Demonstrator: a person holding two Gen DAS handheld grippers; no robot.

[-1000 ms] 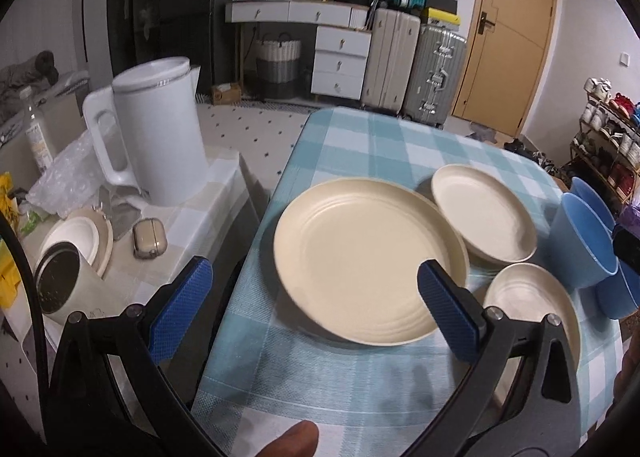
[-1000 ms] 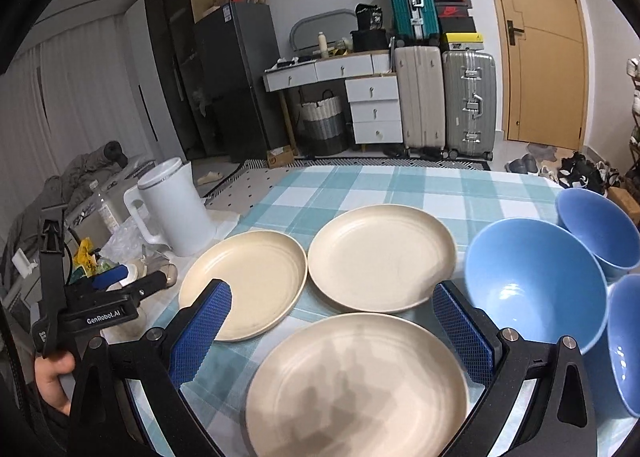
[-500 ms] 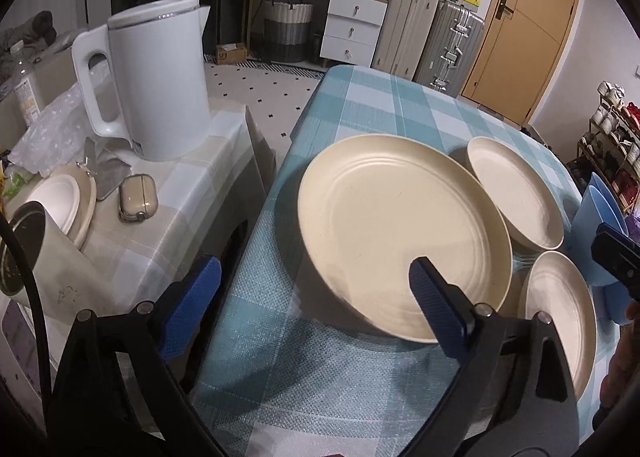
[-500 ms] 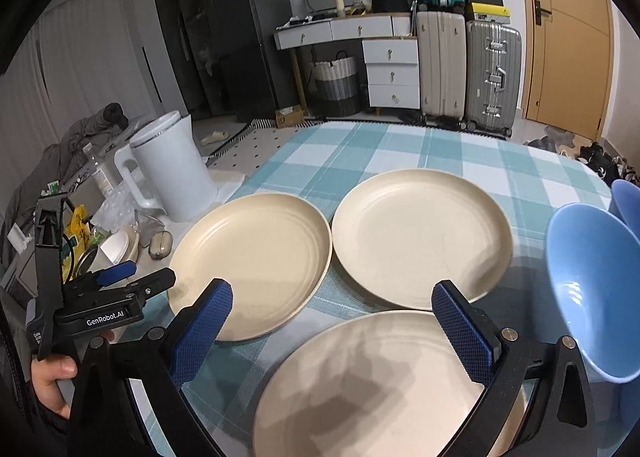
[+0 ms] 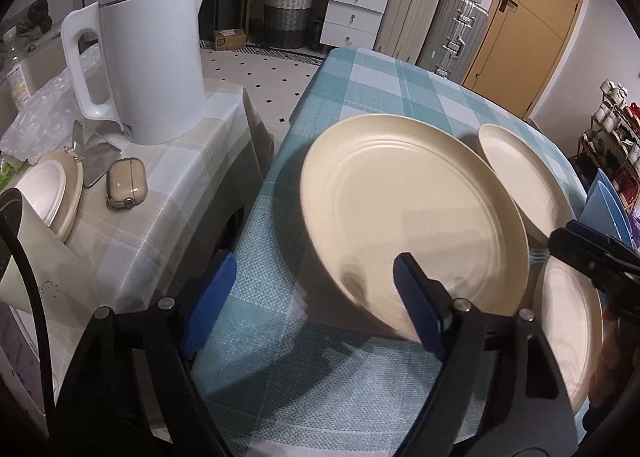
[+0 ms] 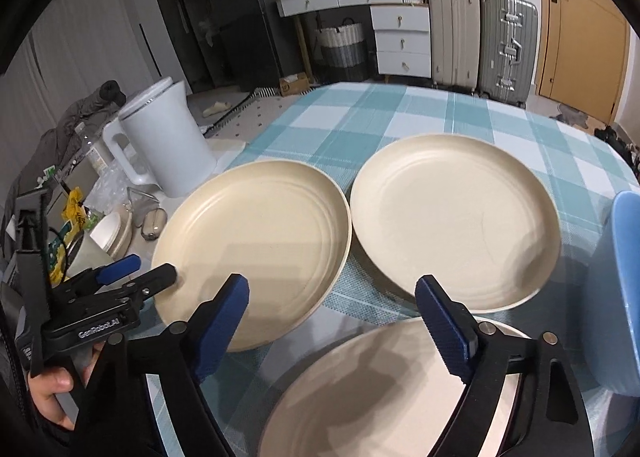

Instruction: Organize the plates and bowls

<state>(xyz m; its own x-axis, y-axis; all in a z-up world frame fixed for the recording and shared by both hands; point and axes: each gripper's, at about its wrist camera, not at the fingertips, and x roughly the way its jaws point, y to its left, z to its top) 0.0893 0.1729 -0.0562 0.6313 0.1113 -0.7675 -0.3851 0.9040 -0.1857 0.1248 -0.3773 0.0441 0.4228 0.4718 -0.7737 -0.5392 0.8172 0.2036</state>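
Observation:
Three cream plates lie on a teal checked tablecloth: a left plate point(image 5: 408, 209) point(image 6: 256, 233), a far plate point(image 5: 520, 181) point(image 6: 456, 217) and a near plate point(image 5: 568, 321) point(image 6: 380, 397). My left gripper point(image 5: 314, 277) point(image 6: 152, 269) is low at the left plate's near-left rim. Its jaws are closing, one finger over the plate and the other outside it, and the pads do not press. My right gripper point(image 6: 334, 325) hovers over the near plate's far rim, its jaws closing on nothing. A blue bowl point(image 6: 616, 289) point(image 5: 604, 205) stands at the right edge.
A white kettle point(image 5: 156, 57) point(image 6: 164, 145) stands on a lower side table point(image 5: 192, 161) left of the dining table, with an earbud case point(image 5: 126, 187) and a small lidded dish point(image 5: 48, 193). The tablecloth's left edge drops off beside the left plate. Suitcases and drawers stand far behind.
Both grippers have sunk toward the plates and their jaws have narrowed. The left one has closed in on the left plate's rim. The right view has slid left, pushing the blue bowls toward the edge.

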